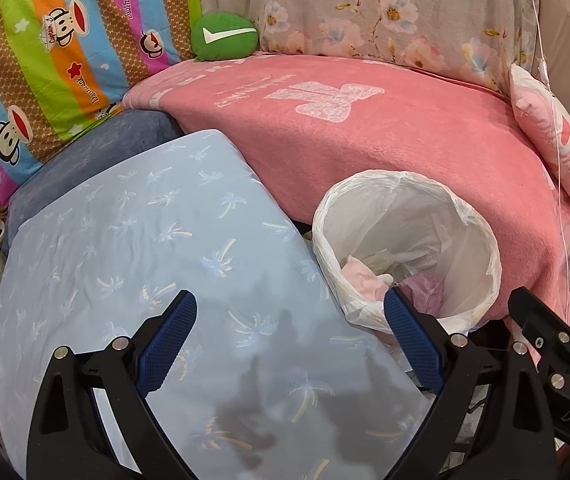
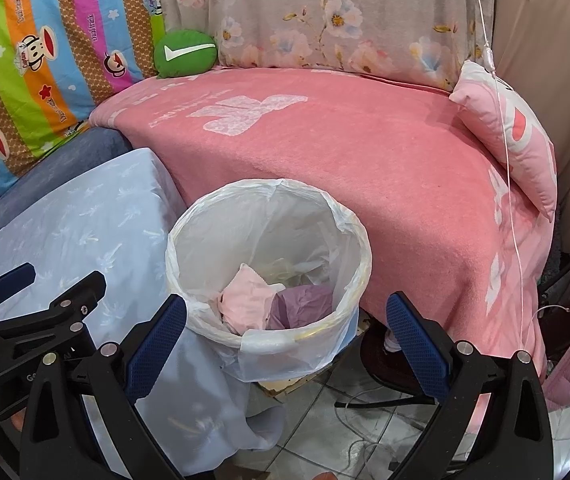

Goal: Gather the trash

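Observation:
A waste bin with a white plastic liner [image 2: 269, 192] stands on the floor between the blue cloth and the pink blanket. Inside it lie crumpled pink paper [image 2: 245, 298] and purple paper [image 2: 305, 300]. My right gripper [image 2: 285, 304] hangs open just above the bin's near rim, nothing between its blue pads. My left gripper [image 1: 290, 300] is open and empty over the pale blue cloth, with the bin [image 1: 465, 216] by its right finger. Each gripper shows in the other's view: the right gripper [image 1: 557, 292] at the far right, the left gripper [image 2: 51, 284] at the far left.
A pink blanket [image 2: 365, 160] covers the seat behind the bin. A pale blue palm-print cloth [image 1: 145, 220] drapes a block on the left. A green cushion [image 2: 185, 54], striped monkey quilt [image 1: 45, 60] and pink pillow [image 2: 517, 136] line the back. Cables lie on the tiled floor [image 2: 345, 420].

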A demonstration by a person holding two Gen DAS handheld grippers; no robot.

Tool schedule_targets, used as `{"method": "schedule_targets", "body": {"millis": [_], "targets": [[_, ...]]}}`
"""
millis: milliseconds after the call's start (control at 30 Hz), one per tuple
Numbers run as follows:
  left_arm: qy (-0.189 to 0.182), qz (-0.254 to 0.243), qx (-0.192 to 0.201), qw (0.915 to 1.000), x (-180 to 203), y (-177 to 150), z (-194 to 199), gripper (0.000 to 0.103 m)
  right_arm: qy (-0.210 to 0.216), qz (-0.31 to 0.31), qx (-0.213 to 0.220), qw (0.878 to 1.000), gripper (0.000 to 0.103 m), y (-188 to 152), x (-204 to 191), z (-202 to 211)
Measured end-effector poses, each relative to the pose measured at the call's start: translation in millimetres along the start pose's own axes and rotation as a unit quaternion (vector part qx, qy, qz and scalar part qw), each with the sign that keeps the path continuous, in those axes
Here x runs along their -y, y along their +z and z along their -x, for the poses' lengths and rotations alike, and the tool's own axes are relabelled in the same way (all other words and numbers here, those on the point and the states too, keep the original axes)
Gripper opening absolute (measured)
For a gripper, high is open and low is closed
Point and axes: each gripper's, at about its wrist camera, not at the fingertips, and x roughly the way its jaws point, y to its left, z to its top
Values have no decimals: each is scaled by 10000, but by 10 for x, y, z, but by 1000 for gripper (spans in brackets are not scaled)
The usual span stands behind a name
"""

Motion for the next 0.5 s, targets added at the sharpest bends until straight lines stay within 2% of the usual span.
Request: {"method": "schedule_targets", "body": {"millis": [500], "targets": [[32,65,-48,10000,-27,-9,-27,91,-5,1,-8,10000,97,-1,0,-6]]}}
